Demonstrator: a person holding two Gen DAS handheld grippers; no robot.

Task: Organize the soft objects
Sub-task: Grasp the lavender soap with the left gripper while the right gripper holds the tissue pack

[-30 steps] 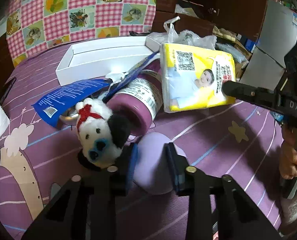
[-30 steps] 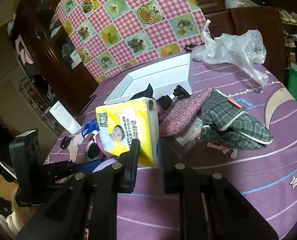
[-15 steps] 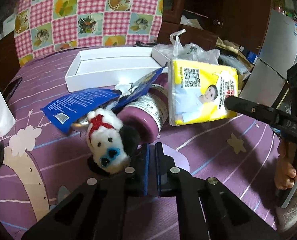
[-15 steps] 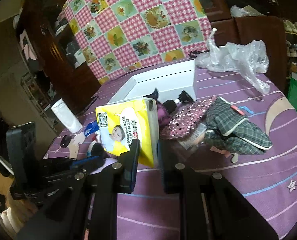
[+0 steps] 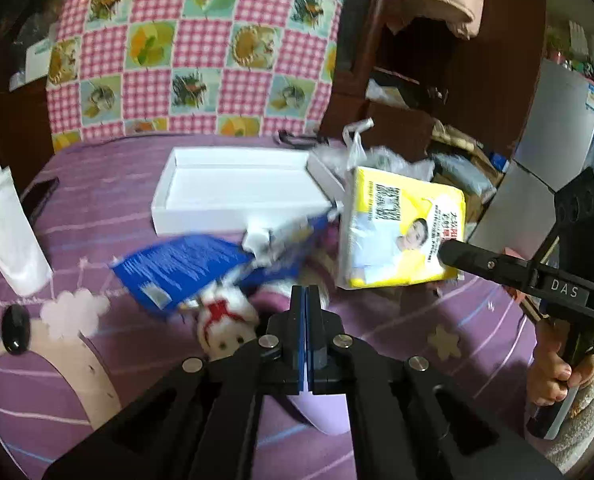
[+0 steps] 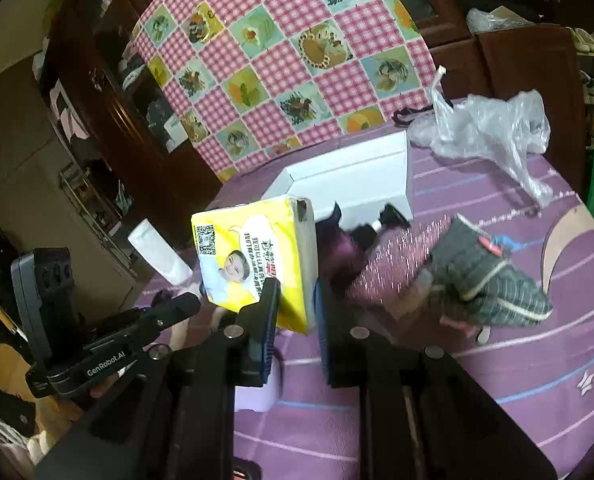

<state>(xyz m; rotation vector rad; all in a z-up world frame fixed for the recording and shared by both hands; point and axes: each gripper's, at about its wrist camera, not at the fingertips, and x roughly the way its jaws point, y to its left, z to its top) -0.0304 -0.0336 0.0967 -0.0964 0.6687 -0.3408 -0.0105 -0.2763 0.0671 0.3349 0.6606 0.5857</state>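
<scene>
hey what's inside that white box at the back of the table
The white box is open-topped and shows only bare white floor in the left wrist view. Its near wall hides the strip just behind it, and the blue packet and plastic bag lie outside it.

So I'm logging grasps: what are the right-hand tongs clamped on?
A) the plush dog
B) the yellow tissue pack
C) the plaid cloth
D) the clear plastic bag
B: the right tongs grip the lower corner of the yellow tissue pack, one finger on each face.
</scene>
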